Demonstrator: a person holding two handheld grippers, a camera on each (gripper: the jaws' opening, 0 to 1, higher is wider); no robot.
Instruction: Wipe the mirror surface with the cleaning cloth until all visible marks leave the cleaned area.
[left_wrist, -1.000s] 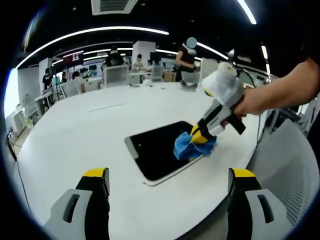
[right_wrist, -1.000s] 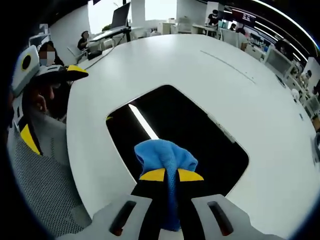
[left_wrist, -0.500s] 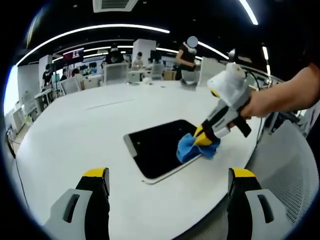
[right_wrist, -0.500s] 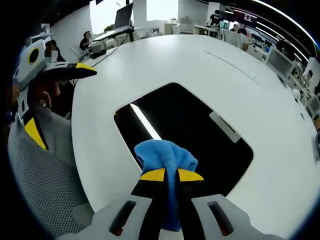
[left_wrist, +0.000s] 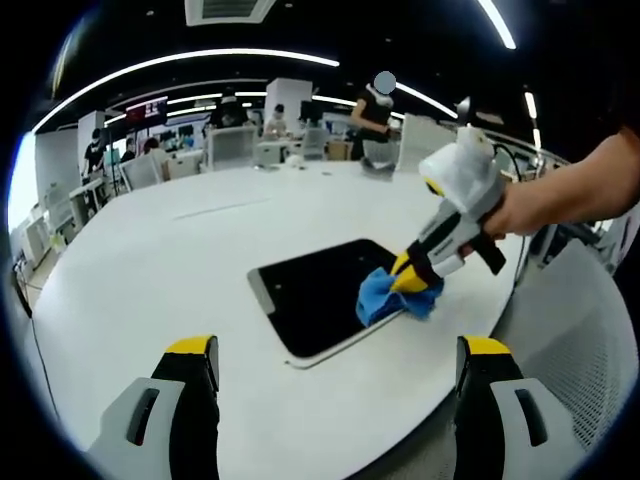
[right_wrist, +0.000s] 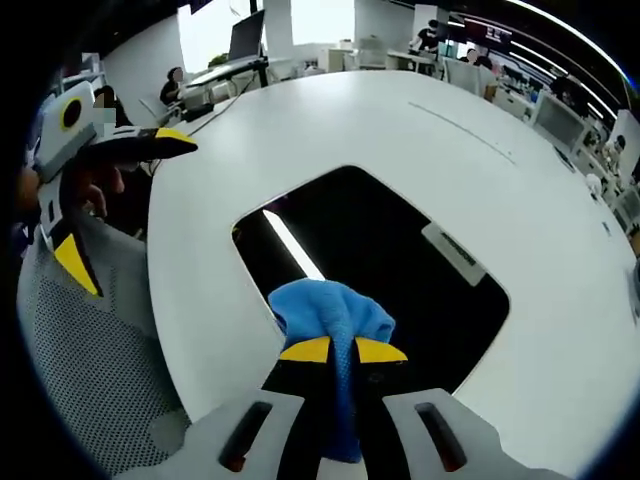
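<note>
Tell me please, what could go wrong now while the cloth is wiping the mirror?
1. The blue cloth sits at the mirror corner nearest the table edge, so a stroke outward may slide off the glass or nudge the mirror toward that edge.
2. The right tongs pinch the cloth with only a small bunch ahead of their yellow tips; pressing harder might let the tips touch the glass.
3. The left tongs hang open, away from the mirror, so nothing steadies it.

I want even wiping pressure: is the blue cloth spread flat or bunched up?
Bunched up. The blue cloth is a wad clamped between the right gripper jaws, pressed at the mirror edge.
</note>
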